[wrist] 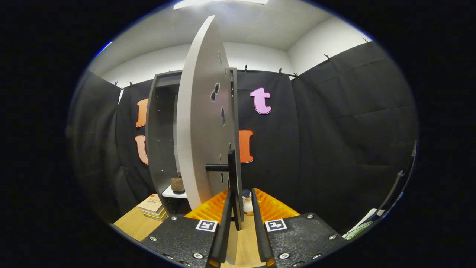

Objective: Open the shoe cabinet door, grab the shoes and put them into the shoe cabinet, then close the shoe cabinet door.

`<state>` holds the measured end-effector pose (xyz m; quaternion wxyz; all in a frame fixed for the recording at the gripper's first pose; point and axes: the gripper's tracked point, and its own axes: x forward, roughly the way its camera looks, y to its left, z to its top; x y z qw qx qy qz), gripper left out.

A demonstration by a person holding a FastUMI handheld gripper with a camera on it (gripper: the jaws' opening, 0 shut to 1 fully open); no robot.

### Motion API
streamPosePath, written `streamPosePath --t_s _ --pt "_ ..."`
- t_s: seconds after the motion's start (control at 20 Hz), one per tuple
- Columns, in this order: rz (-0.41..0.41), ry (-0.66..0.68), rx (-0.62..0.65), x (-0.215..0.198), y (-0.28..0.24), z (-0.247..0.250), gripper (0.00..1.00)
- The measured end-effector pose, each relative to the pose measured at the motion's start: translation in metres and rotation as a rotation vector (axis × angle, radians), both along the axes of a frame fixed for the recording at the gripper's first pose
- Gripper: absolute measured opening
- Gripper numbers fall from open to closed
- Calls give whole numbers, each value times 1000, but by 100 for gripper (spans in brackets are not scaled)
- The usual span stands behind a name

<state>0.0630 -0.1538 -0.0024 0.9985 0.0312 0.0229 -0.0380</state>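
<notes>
While one door (199, 123) stands open, hand-held gripper (240, 206) straddling one handle (232, 178)

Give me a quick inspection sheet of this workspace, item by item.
Surface: wooden table, bare near the fingers.
Job's things: cabinet with door swung open, edge-on; dark handle on the door; one shoe on a white shelf inside.
Clutter: books stacked beside the cabinet; penguin toy beyond the fingers.
Grippers: gripper part open, fingers either side of the handle's lower end, contact unclear.
Cables: nothing seen.
Surroundings: black cloth walls, white ceiling.
</notes>
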Motion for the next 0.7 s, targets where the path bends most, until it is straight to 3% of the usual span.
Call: streamPosePath --t_s 0.2,0.45,0.7 --pt "-13 -3 -2 3 -32 0 26" --pt "-23 -9 30 0 -65 -2 27" --pt "2 -22 55 -2 -66 -1 29"
